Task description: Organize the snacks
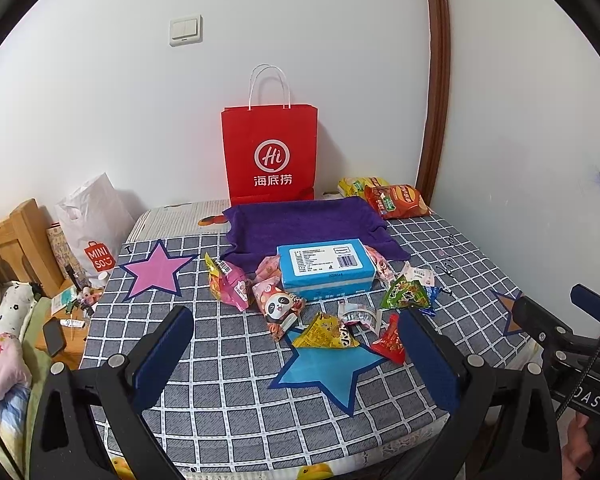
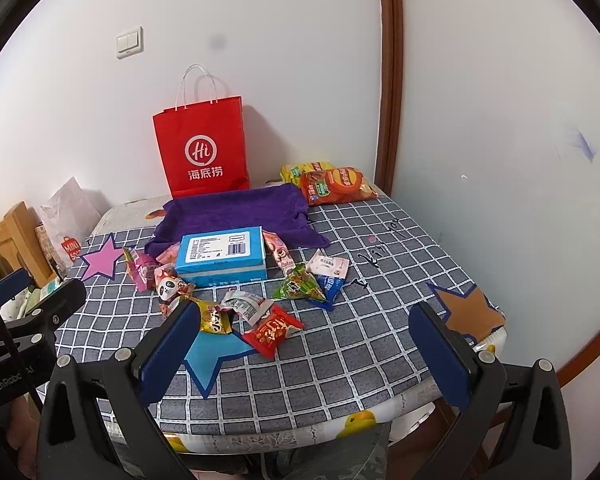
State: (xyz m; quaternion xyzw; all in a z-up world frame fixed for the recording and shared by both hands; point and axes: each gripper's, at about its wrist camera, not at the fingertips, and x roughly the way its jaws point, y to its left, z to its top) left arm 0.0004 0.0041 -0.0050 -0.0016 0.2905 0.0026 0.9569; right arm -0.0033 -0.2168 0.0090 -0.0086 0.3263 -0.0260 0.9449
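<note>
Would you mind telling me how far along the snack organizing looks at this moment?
Nothing looks sorted yet. Small packets such as the panda packet, the yellow packet and the red packet lie scattered around the blue box. Nothing is in hand: the left gripper and the right gripper hang open above the table. The two chip bags lie by the wall; the red paper bag stands behind the purple towel.
</note>
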